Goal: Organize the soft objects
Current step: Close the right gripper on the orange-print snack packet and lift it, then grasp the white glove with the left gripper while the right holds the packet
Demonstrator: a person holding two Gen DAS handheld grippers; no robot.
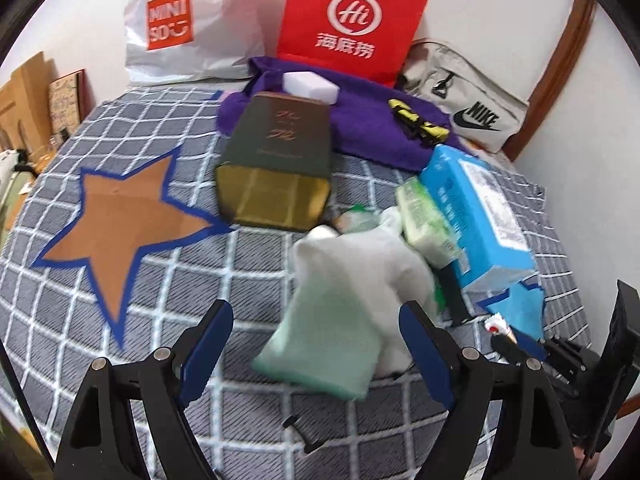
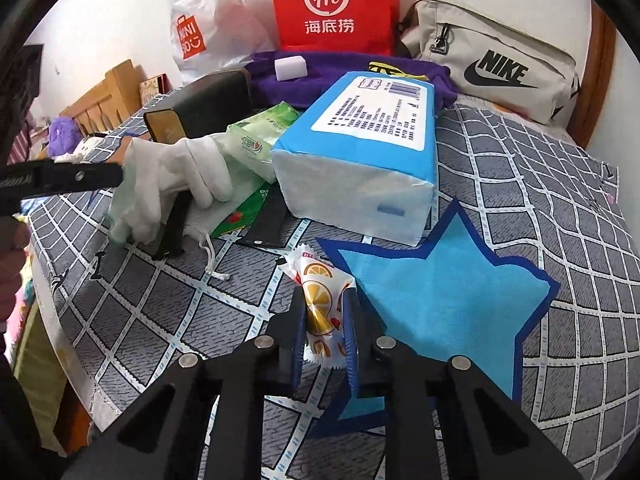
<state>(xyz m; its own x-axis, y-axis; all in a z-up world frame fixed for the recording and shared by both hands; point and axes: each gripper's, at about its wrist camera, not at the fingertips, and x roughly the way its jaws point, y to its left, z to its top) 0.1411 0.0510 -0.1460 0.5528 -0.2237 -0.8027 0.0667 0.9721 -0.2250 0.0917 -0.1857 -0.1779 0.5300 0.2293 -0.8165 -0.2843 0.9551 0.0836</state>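
Now your right claw (image 2: 323, 322) pinches the orange-print snack packet (image 2: 320, 300) at the blue star (image 2: 448, 308)'s near left edge on the bed; its slick wrapper could slip when lifted. Your left claw (image 1: 316, 344) is spread over the white pouch (image 1: 352, 288), gripping nothing.

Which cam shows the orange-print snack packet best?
Right wrist: the snack packet sits centre frame, clamped between the right gripper fingers, print readable. Left wrist catches only a small blurred tip at the far right.

Right gripper (image 2: 325, 312) clamps snack packet (image 2: 320, 300); beside blue star (image 2: 448, 304).
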